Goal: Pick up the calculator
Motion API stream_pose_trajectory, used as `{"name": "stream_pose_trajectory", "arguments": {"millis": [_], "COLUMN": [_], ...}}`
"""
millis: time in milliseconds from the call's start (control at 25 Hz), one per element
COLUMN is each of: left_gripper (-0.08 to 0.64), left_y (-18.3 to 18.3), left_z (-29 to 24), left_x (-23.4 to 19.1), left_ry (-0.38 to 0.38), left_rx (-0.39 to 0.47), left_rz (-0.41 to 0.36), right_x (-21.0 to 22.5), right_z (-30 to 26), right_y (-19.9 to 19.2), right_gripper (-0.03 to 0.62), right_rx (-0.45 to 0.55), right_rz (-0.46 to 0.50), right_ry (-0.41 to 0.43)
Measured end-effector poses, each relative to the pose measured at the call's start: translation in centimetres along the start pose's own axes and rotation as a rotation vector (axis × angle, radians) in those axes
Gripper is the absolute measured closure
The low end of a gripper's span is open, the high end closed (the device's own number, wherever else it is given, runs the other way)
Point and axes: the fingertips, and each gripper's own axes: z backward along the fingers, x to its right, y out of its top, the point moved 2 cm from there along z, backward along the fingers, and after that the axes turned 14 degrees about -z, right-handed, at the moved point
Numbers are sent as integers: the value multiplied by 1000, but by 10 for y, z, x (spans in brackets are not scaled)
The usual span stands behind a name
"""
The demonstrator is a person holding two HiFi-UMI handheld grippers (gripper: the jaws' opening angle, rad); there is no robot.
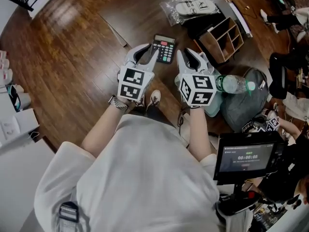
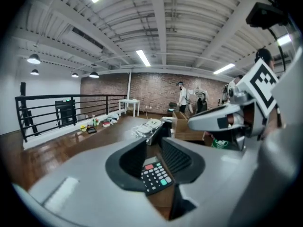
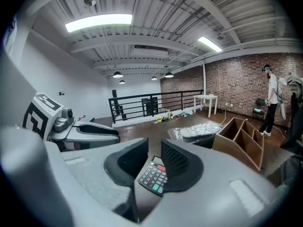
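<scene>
A black calculator (image 1: 164,49) with a red key and a green key lies flat on the dark wooden floor (image 1: 72,57). Both grippers hang above its near end. My left gripper (image 1: 143,53) is just left of it, and my right gripper (image 1: 192,59) just right of it. In the left gripper view the calculator (image 2: 155,174) shows through the gap of the left gripper (image 2: 152,150), well beyond the jaws. The right gripper view has the calculator (image 3: 154,176) in the gap of the right gripper (image 3: 154,157). Both sets of jaws stand apart and hold nothing.
A wooden compartment box (image 1: 223,38) stands right of the calculator, and a clear bag of slippers (image 1: 192,7) lies beyond it. A water bottle (image 1: 236,84) rests on a grey bag (image 1: 246,105) at the right. A small screen (image 1: 246,158) sits at lower right.
</scene>
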Motion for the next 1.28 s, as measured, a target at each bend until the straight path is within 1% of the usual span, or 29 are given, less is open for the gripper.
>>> {"name": "stream_pose_trajectory", "arguments": {"millis": [80, 200, 320, 400, 520, 640, 800, 880, 960, 1040, 1080, 1240, 1280], "left_gripper": [425, 407, 391, 390, 385, 373, 353, 344, 344, 344, 344, 342, 342], "left_y": [-16, -34, -43, -52, -68, -77, -93, -101, -109, -114, -115, -113, -113], "left_z": [-9, -21, -34, -47, -66, -84, -109, -117, -124, -127, -129, -140, -141], "left_x": [3, 2, -5, -9, -13, -20, -25, -26, -24, -21, -21, -33, -35], "left_ry": [-18, -32, -49, -92, -177, -228, -280, -330, -403, -479, -506, -552, -574], "left_rx": [-49, -104, -99, -105, -127, -135, -166, -181, -205, -243, -264, -332, -349], "left_rz": [18, 26, 30, 37, 47, 29, -30, -70, -135, -205, -235, -321, -340], "right_x": [6, 15, 23, 27, 32, 35, 39, 38, 40, 42, 42, 38, 35], "right_z": [-9, -22, -32, -38, -46, -53, -65, -69, -71, -71, -70, -71, -71], "right_y": [-12, -28, -43, -57, -84, -108, -136, -148, -158, -168, -174, -186, -187], "right_gripper": [491, 482, 480, 480, 480, 453, 442, 430, 410, 395, 391, 380, 379], "right_rx": [-51, -114, -163, -202, -275, -312, -340, -362, -379, -393, -400, -422, -426], "right_rz": [-5, -23, -70, -110, -150, -227, -403, -463, -488, -519, -538, -580, -591], "right_ry": [7, 12, 16, 6, -41, -63, -81, -98, -122, -144, -152, -165, -161]}}
